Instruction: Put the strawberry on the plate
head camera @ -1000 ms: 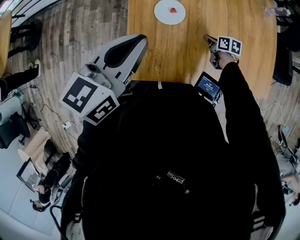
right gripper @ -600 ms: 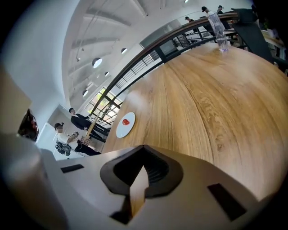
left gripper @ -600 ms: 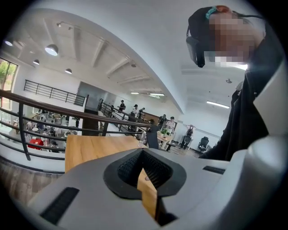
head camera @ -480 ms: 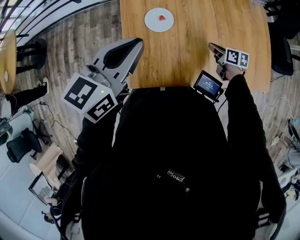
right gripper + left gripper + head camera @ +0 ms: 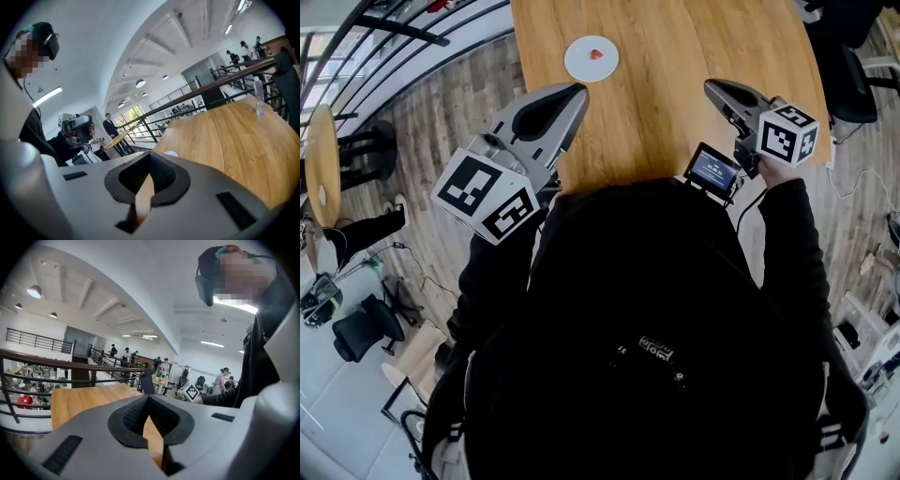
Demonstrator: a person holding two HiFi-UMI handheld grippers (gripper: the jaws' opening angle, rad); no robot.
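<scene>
On far plate (image 5: 577, 64), probably strawberry (image 5: 596, 53), overhead only

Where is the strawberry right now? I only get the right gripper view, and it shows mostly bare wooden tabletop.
Observer: In the head view the strawberry sits on the white plate, toward the far left of the table.
Operator: Is the left gripper carrying anything?
Observer: No. The left gripper has its jaws together, with nothing between them.
</scene>
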